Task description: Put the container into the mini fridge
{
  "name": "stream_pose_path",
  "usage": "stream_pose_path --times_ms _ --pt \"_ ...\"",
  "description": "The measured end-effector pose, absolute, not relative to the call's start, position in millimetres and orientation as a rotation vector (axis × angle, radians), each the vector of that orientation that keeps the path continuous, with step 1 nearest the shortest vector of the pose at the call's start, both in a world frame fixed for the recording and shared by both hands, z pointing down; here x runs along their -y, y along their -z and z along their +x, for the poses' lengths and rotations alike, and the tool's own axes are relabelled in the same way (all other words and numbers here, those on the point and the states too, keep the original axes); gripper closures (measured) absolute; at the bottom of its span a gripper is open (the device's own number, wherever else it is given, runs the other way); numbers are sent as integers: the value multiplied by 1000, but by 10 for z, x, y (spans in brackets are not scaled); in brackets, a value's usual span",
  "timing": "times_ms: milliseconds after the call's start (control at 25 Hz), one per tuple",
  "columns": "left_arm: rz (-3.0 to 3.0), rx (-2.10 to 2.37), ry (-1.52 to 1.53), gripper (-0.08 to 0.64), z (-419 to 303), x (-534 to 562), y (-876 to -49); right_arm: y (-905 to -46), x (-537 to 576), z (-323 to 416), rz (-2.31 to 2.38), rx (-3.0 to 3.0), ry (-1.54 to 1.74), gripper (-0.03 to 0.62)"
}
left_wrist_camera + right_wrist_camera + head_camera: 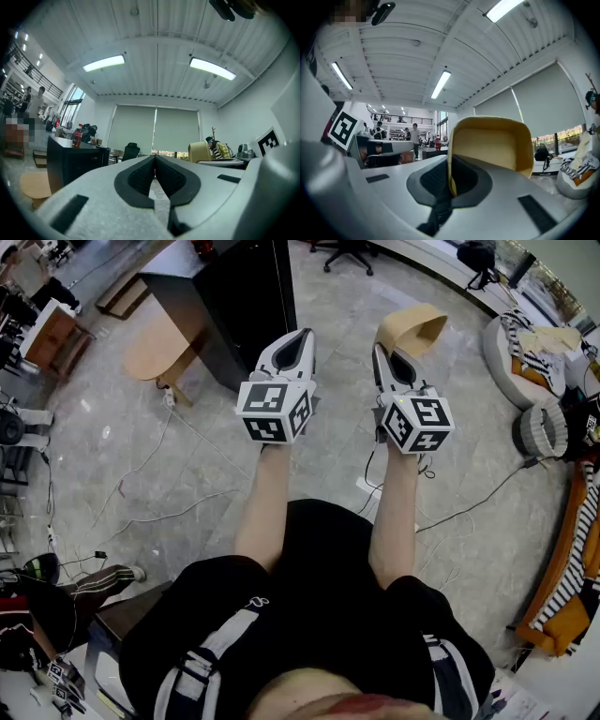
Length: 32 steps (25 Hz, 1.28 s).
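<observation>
Container (492, 145) wall pinched in right gripper (450, 165); left gripper (155, 159) pressed together, empty

grey stone floor (103, 442), round wooden table (155, 351), ceiling strip lights (104, 63), drawn blinds (133, 129)
</observation>
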<state>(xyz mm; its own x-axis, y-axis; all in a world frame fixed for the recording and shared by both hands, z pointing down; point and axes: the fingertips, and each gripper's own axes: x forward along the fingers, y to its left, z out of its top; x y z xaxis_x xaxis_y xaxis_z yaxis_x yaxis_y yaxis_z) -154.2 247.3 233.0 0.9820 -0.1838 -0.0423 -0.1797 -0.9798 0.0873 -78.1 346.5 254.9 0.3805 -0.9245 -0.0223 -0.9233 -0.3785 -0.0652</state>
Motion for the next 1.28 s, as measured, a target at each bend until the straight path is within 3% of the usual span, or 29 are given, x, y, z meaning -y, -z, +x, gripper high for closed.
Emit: stream_pose_path --times_ms 720,1280 --pt "3040 370 -3 554 -1358 -1809 -2640 -2796 -2777 -386 -2478 -1715 93 578" --pt "3049 468 -69 554 377 220 -2804 -2926 -897 1407 -2463 -1608 83 578"
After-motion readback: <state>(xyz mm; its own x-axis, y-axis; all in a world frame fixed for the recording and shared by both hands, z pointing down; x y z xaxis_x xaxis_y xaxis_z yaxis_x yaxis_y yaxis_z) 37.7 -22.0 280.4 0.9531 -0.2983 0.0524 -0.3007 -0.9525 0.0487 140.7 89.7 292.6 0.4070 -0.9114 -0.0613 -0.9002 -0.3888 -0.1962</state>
